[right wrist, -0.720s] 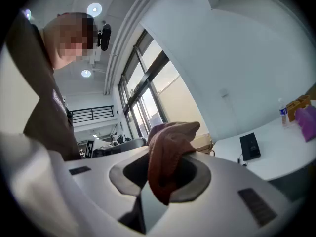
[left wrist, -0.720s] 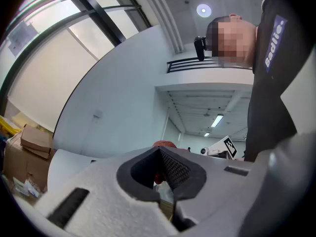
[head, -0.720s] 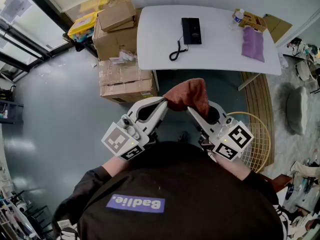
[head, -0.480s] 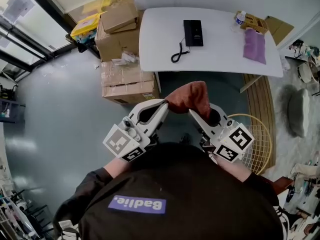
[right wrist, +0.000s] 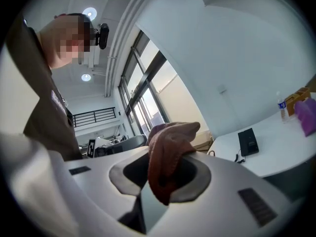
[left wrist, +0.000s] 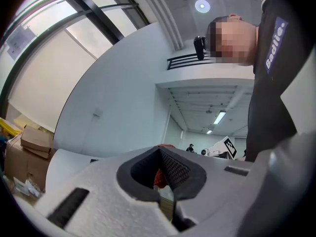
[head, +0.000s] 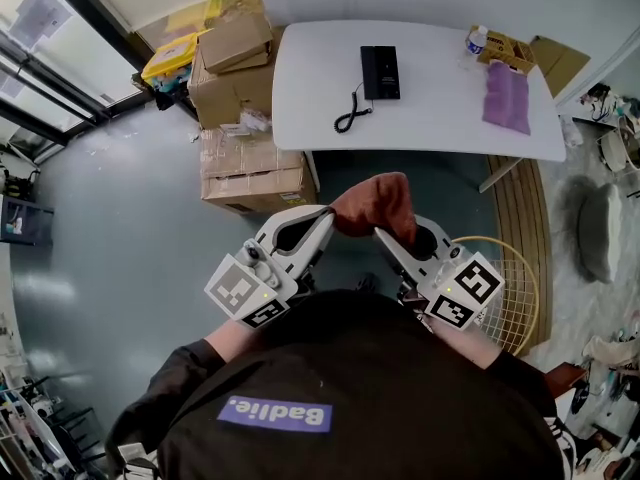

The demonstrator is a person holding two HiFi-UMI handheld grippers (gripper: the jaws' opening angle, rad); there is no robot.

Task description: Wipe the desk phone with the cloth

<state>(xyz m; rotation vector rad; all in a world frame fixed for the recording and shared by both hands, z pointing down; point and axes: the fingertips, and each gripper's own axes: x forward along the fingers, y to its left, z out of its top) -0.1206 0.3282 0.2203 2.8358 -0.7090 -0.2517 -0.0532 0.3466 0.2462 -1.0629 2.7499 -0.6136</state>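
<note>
Desk phone [head: 380,72]: found lying flat on white table [head: 440,118], coiled cord [head: 350,113] trailing toward the near edge; well apart from both grippers, judged not yet wiped. Rust-red cloth [head: 375,200]: found bunched in the air close to the body, pinched from both sides. Left gripper [head: 328,214]: closed on only a thin edge of cloth, a sliver seen between the pads. Right gripper [head: 380,234]: clamped on a thick fold draping over the jaws. Risks judged: could lose the left corner during the reach, given so slight a bite; could snag the cord with the bunched wad and shift the phone. Purple cloth [head: 504,92] noted at table's right end, not in use. Checked against earlier frames: same two-sided hold, same pose; table and phone merely sat slightly lower in head view.
</note>
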